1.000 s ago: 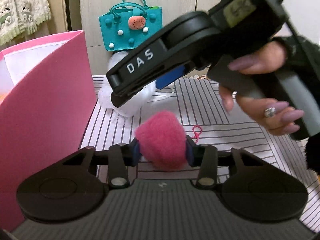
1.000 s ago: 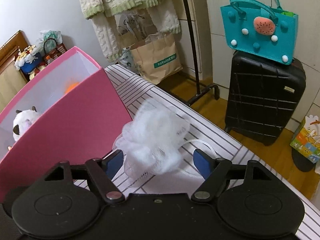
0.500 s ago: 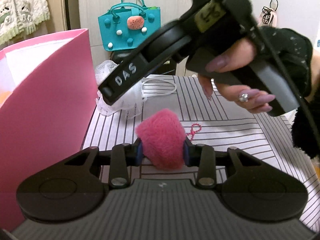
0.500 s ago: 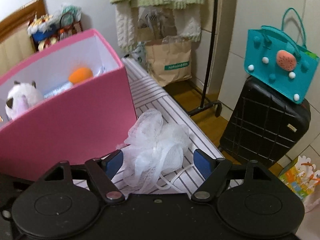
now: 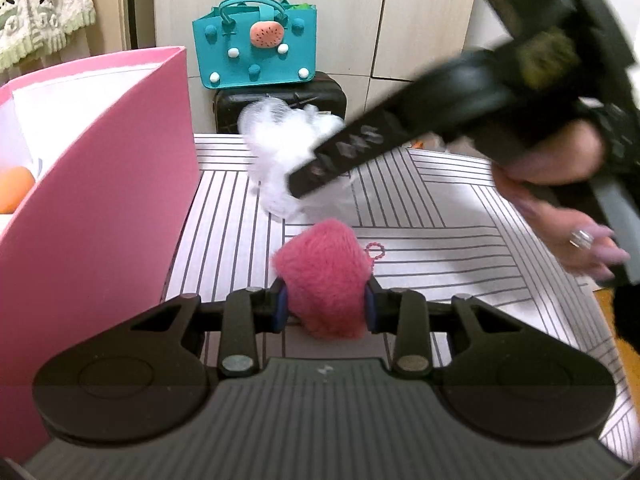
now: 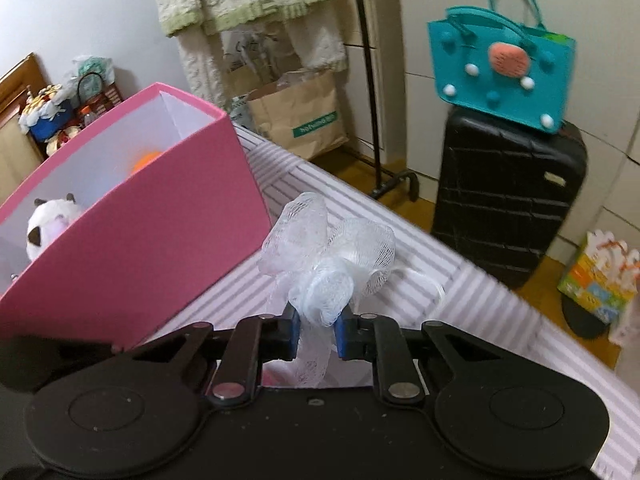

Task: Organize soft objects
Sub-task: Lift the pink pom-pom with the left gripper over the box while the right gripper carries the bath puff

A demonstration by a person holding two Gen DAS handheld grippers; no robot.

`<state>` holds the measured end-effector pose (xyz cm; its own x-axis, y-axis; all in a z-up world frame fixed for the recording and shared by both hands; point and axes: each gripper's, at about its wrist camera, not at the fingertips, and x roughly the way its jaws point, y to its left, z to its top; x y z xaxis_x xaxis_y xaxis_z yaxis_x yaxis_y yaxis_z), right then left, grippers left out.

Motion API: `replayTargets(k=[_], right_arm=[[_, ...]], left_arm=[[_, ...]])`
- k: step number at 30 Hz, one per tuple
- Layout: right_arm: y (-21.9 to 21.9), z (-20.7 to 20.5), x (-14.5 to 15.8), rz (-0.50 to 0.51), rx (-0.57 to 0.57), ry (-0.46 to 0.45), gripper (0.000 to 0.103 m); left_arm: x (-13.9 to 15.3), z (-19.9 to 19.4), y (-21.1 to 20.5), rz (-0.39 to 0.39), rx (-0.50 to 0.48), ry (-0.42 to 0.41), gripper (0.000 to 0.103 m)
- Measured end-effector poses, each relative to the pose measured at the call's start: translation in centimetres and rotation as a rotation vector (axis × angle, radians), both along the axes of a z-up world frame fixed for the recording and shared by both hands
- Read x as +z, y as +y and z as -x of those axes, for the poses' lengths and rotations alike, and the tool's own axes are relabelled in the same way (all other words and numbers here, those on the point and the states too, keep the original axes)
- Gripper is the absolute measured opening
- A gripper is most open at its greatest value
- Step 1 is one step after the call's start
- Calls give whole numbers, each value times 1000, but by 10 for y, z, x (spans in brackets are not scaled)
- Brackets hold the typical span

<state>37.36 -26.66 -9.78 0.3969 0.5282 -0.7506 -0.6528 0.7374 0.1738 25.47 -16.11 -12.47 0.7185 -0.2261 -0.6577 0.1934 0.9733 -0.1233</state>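
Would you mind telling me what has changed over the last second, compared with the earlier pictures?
The right hand-held gripper, open around the white mesh puff a second ago, has shut on it and lifted it off the striped cloth. The left hand-held gripper stays clamped on the pink pom-pom. The pink box has not moved.

Little can be read. The brown paper bag [image 6: 299, 115], at about twelve o'clock in the right wrist view, carries a green band with white lettering too blurred to make out. In the left wrist view, white letters on the black side of the right tongs [image 5: 348, 152], at about one o'clock, are smeared past reading.
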Motion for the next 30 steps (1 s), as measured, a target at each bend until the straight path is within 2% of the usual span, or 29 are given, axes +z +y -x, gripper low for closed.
replayTargets(k=[3, 8, 11, 15, 19, 25, 30], right_arm=[[-10, 16, 2, -2, -42, 2, 20], [-22, 39, 5, -1, -103, 10, 20], [-26, 54, 8, 3, -136, 2, 20], [-28, 84, 11, -5, -179, -22, 21], [-27, 107, 16, -17, -206, -24, 21], [-33, 135, 27, 25, -318, -76, 21], [-35, 154, 33, 28, -330, -47, 21]], left_arm=[[2, 4, 3, 1, 24, -14, 34], [9, 13, 7, 26, 8, -6, 34], [14, 18, 12, 38, -14, -8, 34], [20, 25, 24, 99, -75, 22, 34], [32, 41, 28, 85, -115, -12, 34], [50, 57, 39, 74, -196, 20, 34], [65, 70, 58, 80, -225, 4, 34]])
